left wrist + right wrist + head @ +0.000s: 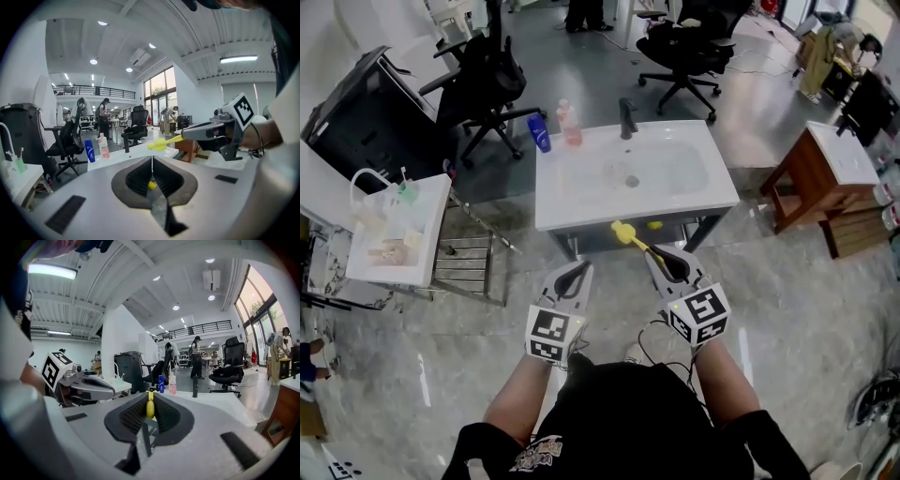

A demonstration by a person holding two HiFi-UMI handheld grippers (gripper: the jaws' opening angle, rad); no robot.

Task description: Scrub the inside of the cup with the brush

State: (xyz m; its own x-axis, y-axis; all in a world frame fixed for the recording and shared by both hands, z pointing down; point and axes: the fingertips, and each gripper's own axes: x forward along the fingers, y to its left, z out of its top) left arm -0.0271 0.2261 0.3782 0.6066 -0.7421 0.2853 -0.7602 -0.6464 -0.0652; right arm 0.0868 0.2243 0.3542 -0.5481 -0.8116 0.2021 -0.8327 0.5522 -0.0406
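Observation:
My right gripper is shut on the handle of a yellow brush, whose head points toward the front rim of the white sink. In the right gripper view the yellow handle sits pinched between the dark pads. From the left gripper view the brush head sticks out leftward from the right gripper. My left gripper hangs beside it, a little short of the sink, jaws together with nothing held. I cannot make out a cup in any view.
On the sink's back edge stand a black faucet, a blue bottle and a pink bottle. A small white table with clutter is at the left, a wooden stand at the right, and office chairs behind.

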